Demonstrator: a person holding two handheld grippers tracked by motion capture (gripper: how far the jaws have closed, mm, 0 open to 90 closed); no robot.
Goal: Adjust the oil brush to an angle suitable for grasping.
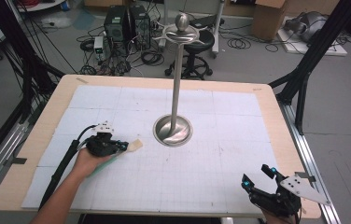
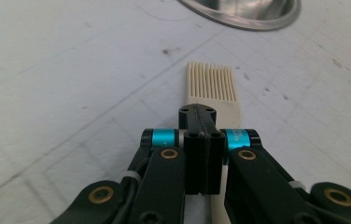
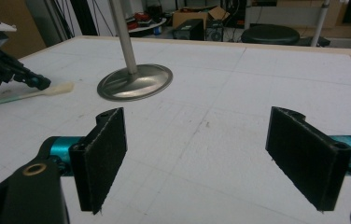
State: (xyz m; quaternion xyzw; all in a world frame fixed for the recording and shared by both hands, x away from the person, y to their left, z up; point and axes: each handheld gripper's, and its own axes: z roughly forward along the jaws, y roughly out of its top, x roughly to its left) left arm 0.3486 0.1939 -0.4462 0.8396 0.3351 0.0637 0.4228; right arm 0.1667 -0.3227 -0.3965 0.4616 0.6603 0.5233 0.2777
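Right gripper [image 3: 197,158] idles with jaws spread wide, while left gripper [image 2: 197,116] clamps the brush [image 2: 211,86] low, ready for hanging on the stand [image 1: 177,84].

A wooden table [image 1: 33,140] carries a white gridded mat [image 1: 211,154]. On the mat stand a metal stand [image 1: 173,130] (round base) and a cream brush [image 1: 134,145].

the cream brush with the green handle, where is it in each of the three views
High view: the brush lies left of centre, at the left gripper.
Left gripper view: centre, bristles pointing up past the shut jaws.
Right gripper view: far left edge.
Shared landmark: the round steel base of the stand.
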